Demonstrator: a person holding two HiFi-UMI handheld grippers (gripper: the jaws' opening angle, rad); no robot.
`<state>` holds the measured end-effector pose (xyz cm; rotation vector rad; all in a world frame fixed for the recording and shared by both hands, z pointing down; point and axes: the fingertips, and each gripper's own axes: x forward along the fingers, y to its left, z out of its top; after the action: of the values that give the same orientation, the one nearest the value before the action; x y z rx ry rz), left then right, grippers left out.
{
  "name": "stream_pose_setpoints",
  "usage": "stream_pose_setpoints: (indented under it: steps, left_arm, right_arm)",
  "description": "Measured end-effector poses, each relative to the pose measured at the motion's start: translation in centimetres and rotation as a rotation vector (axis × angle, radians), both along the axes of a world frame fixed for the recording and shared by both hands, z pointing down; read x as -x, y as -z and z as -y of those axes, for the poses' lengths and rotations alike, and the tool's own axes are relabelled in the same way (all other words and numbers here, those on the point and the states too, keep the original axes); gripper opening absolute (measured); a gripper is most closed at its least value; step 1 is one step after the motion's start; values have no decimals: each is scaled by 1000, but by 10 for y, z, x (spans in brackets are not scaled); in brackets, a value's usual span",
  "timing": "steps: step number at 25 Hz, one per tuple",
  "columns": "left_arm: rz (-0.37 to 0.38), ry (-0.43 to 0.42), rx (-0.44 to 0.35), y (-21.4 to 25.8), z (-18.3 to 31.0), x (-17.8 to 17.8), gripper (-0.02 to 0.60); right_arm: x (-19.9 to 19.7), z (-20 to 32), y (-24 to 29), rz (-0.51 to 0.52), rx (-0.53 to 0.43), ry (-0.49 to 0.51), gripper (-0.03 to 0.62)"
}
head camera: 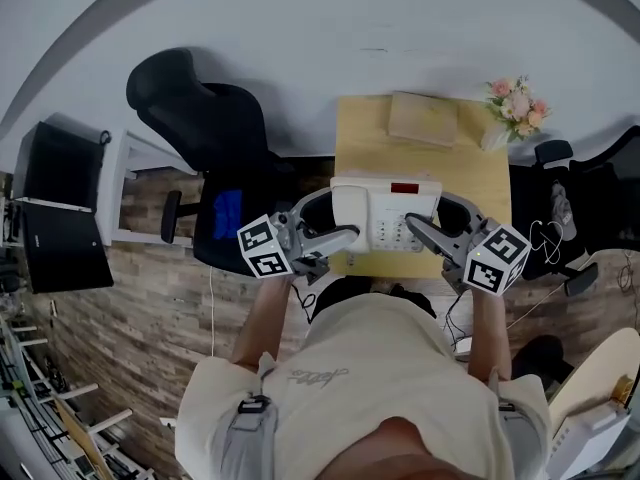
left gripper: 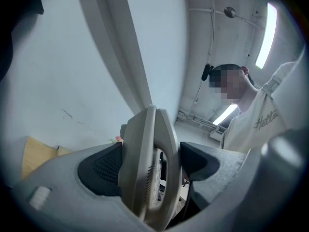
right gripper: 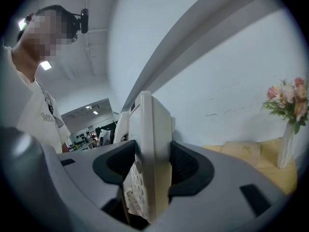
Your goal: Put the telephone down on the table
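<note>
A cream desk telephone [head camera: 385, 215] with a keypad and a red display hangs in the air over the near edge of the small wooden table [head camera: 420, 158]. My left gripper [head camera: 342, 236] is shut on the telephone's left edge [left gripper: 147, 168], and my right gripper [head camera: 418, 230] is shut on its right edge [right gripper: 149, 158]. Both gripper views show the phone body edge-on, pinched between the black pads [left gripper: 106, 168] [right gripper: 186, 168]. Part of the keypad faces the person in each.
On the table's far side lie a tan cushion-like pad [head camera: 424, 118] and a vase of pink flowers [head camera: 512, 108] [right gripper: 289, 110]. A black office chair [head camera: 205, 128] stands left of the table. Black equipment [head camera: 580, 228] crowds the right, and a white wall runs behind.
</note>
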<state>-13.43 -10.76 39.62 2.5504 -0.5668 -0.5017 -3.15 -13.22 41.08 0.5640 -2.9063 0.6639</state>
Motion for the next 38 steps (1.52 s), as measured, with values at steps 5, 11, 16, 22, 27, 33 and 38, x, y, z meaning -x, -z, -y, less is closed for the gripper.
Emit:
stream_pose_setpoints:
  steps: [5,11,16,22,27,33,38]
  left_arm:
    - [-15,-44,13,-6,33,35,383]
    - [-35,-74,50,-22,75,77,383]
    - [-30,-79,80,-41,86,79,383]
    - [-29,-76,149,-84,105,72,383]
    - [-35,-64,247,-139,131,46,383]
    - [-66,-49,381,-209,160,1,383]
    - [-35,-68,482,-259,170,-32,383]
  right_arm:
    - [33,28,-6,-23,21,-48,224]
    - [74,66,-22,-46,65,-77,224]
    - [75,76,-43,-48,111,-73,224]
    - [68,93,-88,-47,187,-65,222]
    - [43,117,-146,-51,287,-56,222]
    - [-3,145,-213,-74,394,-59,224]
    - [-32,154,-262,-96,472,-45,223]
